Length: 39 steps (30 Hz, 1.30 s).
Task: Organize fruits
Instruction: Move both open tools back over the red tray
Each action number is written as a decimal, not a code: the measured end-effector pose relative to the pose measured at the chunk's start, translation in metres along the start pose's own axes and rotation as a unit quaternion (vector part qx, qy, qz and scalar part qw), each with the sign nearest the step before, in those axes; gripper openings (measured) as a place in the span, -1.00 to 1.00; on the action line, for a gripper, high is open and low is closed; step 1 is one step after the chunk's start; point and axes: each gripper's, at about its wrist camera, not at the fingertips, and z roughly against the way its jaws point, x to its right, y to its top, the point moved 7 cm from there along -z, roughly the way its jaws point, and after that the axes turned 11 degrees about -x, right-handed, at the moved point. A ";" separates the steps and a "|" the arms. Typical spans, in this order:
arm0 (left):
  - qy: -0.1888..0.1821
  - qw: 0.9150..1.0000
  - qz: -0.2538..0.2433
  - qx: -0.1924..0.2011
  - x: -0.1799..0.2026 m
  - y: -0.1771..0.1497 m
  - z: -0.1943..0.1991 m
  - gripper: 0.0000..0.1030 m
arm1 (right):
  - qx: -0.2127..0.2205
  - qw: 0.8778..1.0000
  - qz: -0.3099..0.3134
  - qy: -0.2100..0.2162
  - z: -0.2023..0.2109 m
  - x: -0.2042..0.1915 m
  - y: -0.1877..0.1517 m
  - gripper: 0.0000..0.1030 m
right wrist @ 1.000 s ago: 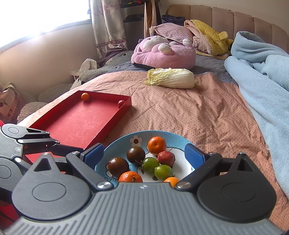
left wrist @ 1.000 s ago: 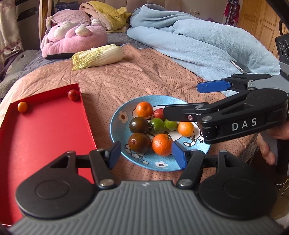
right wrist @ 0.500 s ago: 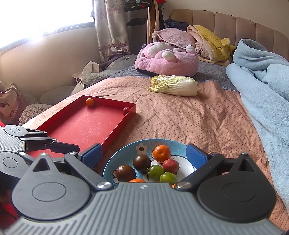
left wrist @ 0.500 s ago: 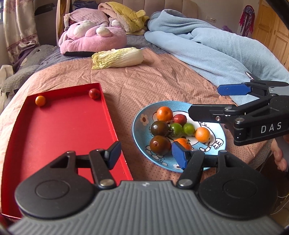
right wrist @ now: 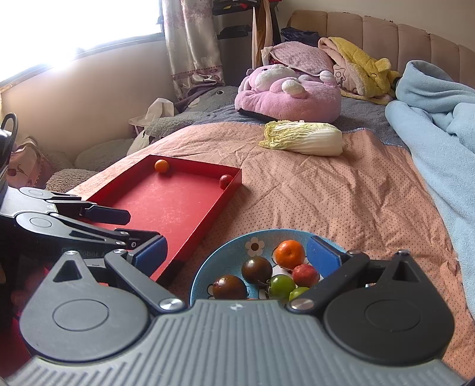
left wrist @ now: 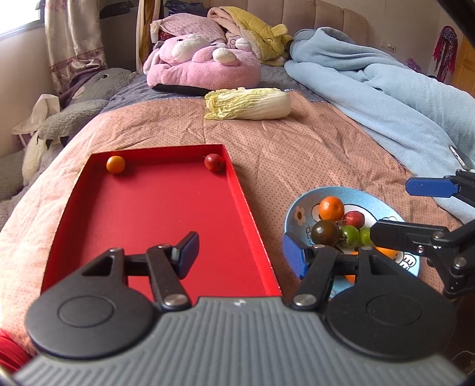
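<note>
The tray point(left wrist: 160, 219) looks matt red, like card. The plate point(right wrist: 225, 252) is glossy glazed ceramic. The tomatoes point(right wrist: 257, 269) shine smooth. The bedspread point(right wrist: 341, 202) is dotted, creased cloth; the blanket point(left wrist: 394, 92) is soft fleece. The pads point(right wrist: 322, 256) are matt blue.

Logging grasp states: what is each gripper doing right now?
Left gripper: open, holding nothing.
Right gripper: open, holding nothing.

a bed with a dotted salmon-pink quilt point(right wrist: 341, 190) fills the room, its tufted beige headboard point(right wrist: 386, 32) at the far edge. a bright window point(right wrist: 74, 26) glares on the left above a cream wall point(right wrist: 89, 107), beside a floral patterned curtain point(right wrist: 193, 44).
</note>
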 end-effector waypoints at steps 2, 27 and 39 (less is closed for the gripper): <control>0.002 1.000 0.018 -0.001 -0.012 0.004 -0.001 0.26 | -0.004 1.000 0.000 0.005 -0.005 -0.003 0.001 0.97; 0.032 0.997 0.072 -0.007 -0.092 0.024 -0.020 0.26 | -0.023 0.998 0.023 0.049 -0.064 -0.051 0.032 0.97; 0.071 0.992 0.103 -0.018 -0.143 0.046 -0.044 0.26 | -0.028 0.996 0.062 0.054 -0.096 -0.077 0.054 0.97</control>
